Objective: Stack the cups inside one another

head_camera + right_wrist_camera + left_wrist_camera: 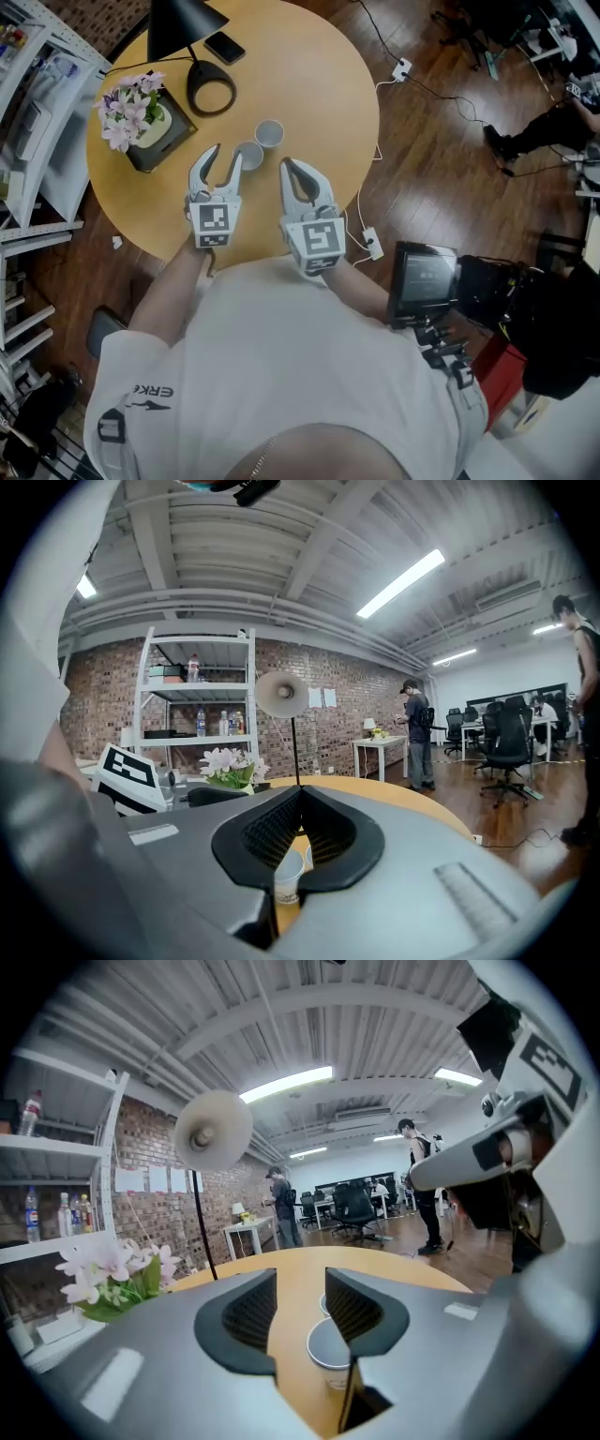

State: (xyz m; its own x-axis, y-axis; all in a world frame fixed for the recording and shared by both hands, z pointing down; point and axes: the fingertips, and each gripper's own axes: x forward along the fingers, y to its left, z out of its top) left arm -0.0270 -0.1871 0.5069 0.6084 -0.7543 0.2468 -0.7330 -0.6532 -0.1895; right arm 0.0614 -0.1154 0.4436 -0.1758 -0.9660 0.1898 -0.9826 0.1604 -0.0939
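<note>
Two small white paper cups stand side by side on the round wooden table (309,84): a near cup (249,155) and a far cup (270,133). My left gripper (226,154) hovers just left of the near cup, jaws open with only bare table showing between them. In the left gripper view (300,1281) the near cup (327,1346) sits low, under the right finger (361,1309), apart from the pads. My right gripper (287,166) is shut and empty, just right of the near cup. In the right gripper view (301,792) a cup (287,876) shows below the shut tips.
A black lamp's base (211,95), a phone (225,47) and a potted bunch of flowers (139,112) occupy the table's far left part. White shelving (37,131) stands beside the table. Cables and a power strip (373,244) lie on the floor at right.
</note>
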